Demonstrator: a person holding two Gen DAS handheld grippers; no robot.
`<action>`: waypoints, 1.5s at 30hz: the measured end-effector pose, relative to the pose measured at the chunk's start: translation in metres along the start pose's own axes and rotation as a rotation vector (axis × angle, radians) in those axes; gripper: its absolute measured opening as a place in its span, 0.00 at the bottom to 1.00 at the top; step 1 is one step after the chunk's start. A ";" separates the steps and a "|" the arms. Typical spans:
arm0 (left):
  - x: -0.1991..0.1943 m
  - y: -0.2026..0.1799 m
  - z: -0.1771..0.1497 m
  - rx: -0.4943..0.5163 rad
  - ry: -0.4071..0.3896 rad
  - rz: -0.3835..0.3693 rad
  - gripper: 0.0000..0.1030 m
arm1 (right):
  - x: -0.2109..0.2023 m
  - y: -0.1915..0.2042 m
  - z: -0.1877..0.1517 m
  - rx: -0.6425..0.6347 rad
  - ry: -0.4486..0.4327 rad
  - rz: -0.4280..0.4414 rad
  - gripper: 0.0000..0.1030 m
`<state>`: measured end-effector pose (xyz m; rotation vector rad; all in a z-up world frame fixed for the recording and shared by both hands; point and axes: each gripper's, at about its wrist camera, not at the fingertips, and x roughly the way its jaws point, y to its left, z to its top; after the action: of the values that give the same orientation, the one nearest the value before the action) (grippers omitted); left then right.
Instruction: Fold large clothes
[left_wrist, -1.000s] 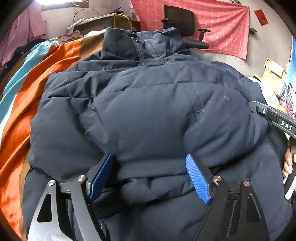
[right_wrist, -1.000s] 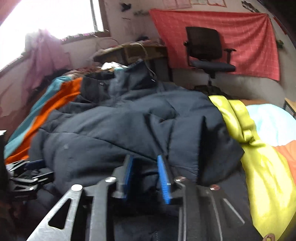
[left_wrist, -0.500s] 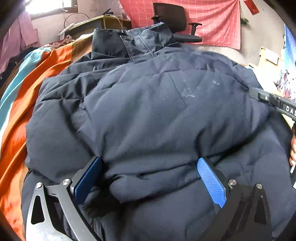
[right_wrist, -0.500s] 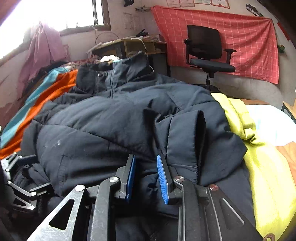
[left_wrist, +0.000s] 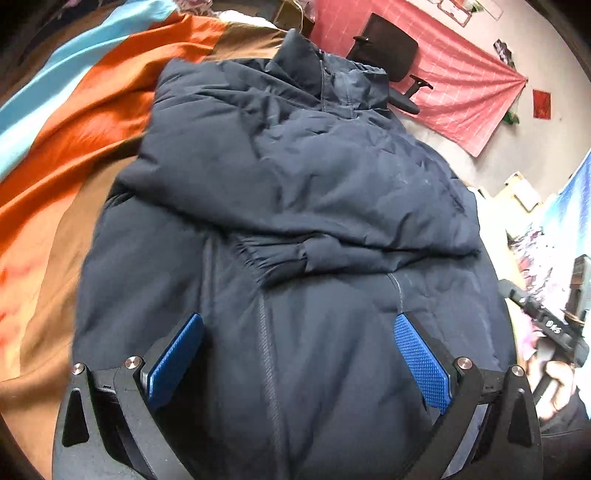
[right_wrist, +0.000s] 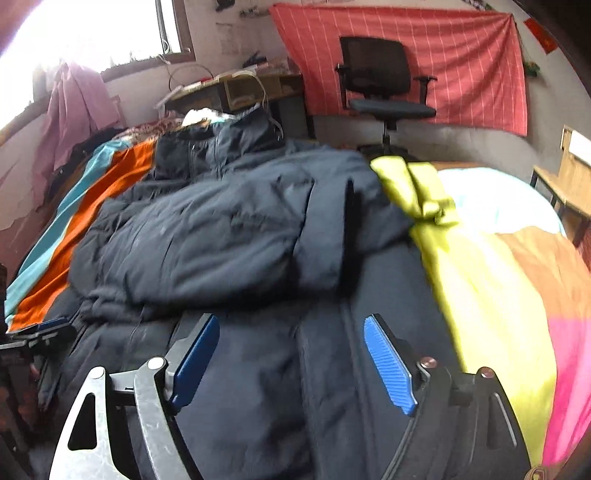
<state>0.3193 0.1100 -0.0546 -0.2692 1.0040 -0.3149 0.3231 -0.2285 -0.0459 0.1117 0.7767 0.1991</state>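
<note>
— Where do we have the navy puffer jacket (left_wrist: 295, 206)?
— Flat on the bed's striped blanket (left_wrist: 92, 122), sleeves folded across its chest.
— And our tools?
— Left tool (left_wrist: 295, 362) spread wide above the hem, pinching nothing. Right tool (right_wrist: 291, 363) is opening, only loose fabric between its pads.

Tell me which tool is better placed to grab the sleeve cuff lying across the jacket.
Left, probably. The sleeve cuff lies just ahead of the open left tool; the right tool, jaws opening over flat jacket, has it far aside.
</note>
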 end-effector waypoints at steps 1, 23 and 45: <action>-0.004 0.002 0.002 0.002 0.014 -0.003 0.98 | -0.001 0.002 -0.002 0.003 0.015 0.001 0.80; 0.028 0.019 0.250 -0.070 -0.361 0.089 0.98 | 0.124 0.023 0.213 0.115 0.176 0.134 0.89; 0.114 0.057 0.300 -0.119 -0.452 0.061 0.09 | 0.286 0.022 0.305 0.160 0.014 0.131 0.44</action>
<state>0.6408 0.1420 -0.0106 -0.3970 0.5831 -0.1283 0.7336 -0.1523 -0.0214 0.3130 0.7996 0.2617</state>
